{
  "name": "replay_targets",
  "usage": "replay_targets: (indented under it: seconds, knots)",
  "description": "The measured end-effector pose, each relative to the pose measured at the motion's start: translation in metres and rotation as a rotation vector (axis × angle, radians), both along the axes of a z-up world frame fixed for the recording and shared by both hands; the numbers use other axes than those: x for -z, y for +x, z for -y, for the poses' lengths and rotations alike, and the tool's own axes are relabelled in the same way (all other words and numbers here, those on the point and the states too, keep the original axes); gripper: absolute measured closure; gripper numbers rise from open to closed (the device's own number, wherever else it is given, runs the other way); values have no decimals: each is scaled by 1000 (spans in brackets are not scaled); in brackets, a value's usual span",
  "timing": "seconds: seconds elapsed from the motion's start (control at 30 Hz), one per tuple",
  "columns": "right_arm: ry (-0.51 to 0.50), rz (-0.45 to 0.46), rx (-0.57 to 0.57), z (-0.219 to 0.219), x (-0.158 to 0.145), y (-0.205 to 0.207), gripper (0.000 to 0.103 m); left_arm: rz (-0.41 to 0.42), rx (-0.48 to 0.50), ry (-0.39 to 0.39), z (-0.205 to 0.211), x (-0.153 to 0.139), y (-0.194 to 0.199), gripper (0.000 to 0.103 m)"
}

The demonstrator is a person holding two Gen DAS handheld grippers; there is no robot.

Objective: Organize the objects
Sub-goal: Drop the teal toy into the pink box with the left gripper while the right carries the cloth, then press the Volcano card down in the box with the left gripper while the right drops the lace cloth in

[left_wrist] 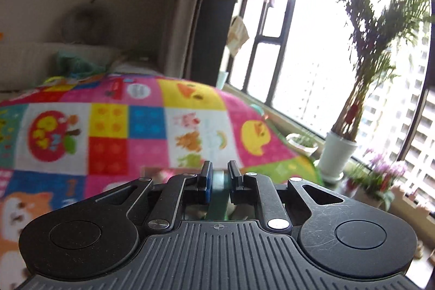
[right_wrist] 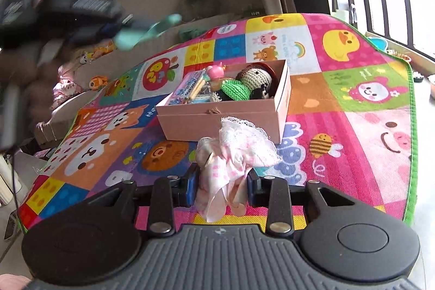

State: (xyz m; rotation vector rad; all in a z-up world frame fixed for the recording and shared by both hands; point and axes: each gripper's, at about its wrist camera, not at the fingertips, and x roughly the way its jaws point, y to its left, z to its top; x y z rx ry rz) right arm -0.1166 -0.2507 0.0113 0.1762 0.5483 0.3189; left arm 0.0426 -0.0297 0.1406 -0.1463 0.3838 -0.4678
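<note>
The pink box (right_wrist: 225,110) sits open on the play mat (right_wrist: 339,99), at twelve o'clock just beyond the right claw (right_wrist: 221,188), its long axis lying across the view. At ten o'clock the left claw (left_wrist: 219,181) is blurred in the air, pinching a slim teal object (left_wrist: 218,182); it looks farther from the box. The right claw grips a pink lacy cloth (right_wrist: 233,154), so it seems nearer for dropping in

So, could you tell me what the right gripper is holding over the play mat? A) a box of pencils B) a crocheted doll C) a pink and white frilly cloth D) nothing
C: in the right wrist view the right gripper is shut on the pink and white frilly cloth, which sticks out in front of the open pink box; the crocheted doll lies inside the box.
</note>
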Motion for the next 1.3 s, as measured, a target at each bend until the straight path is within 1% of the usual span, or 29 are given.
replay_targets:
  seconds: [0.1, 0.17, 0.23, 0.3, 0.37, 0.47, 0.57, 0.67, 0.73, 0.8, 0.87, 0.9, 0.93, 0.97, 1.03, 1.07, 1.13, 1.2, 1.23, 1.27, 1.3]
  knots:
    - [-12, 7, 11, 1, -1, -5, 70, -14, -45, -15, 6, 12, 15, 87]
    - [-25, 19, 18, 4, -3, -8, 69, -30, -69, -24, -1, 24, 15, 87]
    - [-30, 15, 26, 7, -3, -8, 69, -70, -74, -25, -12, 38, 11, 87]
    - [-32, -4, 30, 9, -3, -1, 69, -105, -85, -4, -22, 54, 5, 87]
    - [-41, -17, 26, 8, -7, 7, 69, -121, -105, 26, -31, 68, -2, 87]
    - [-47, -6, -5, 5, -27, 26, 69, -134, -116, 52, -41, 84, -9, 87]
    - [-40, 11, -28, 2, -61, 59, 69, -128, -135, 39, -47, 91, -9, 87]
    - [-28, -18, -40, -7, -94, 110, 69, -132, -139, -45, -55, 93, 2, 87]
    - [-18, -82, -28, -17, -107, 154, 69, -125, -158, -105, -61, 94, 10, 87]
    - [-10, -165, -10, -28, -112, 201, 69, -122, -165, -134, -65, 96, 19, 87]
    - [-21, -235, 25, -40, -107, 244, 69, -122, -161, -150, -70, 98, 26, 87]
    - [-28, -309, 60, -51, -94, 281, 69, -119, -157, -162, -73, 100, 28, 87]
    - [-28, -309, 60, -51, -94, 281, 69, -115, -146, -178, -77, 101, 28, 87]
    - [-41, -338, 78, -56, -86, 296, 69, -111, -131, -201, -81, 102, 27, 87]
    - [-98, -382, 110, -69, -66, 322, 69, -111, -102, -246, -88, 106, 26, 87]
    - [-128, -406, 129, -74, -55, 333, 69, -114, -92, -256, -91, 106, 26, 87]
    - [-172, -461, 148, -81, -34, 352, 69, -115, -87, -251, -94, 105, 24, 87]
    - [-232, -475, 153, -90, -19, 367, 68, -112, -104, -228, -94, 102, 21, 87]
    - [-232, -475, 153, -90, -19, 367, 66, -108, -115, -220, -95, 101, 19, 87]
    - [-258, -488, 151, -94, -21, 369, 55, -106, -125, -215, -96, 100, 18, 87]
    - [-268, -496, 147, -94, -25, 368, 40, -110, -131, -210, -97, 100, 18, 87]
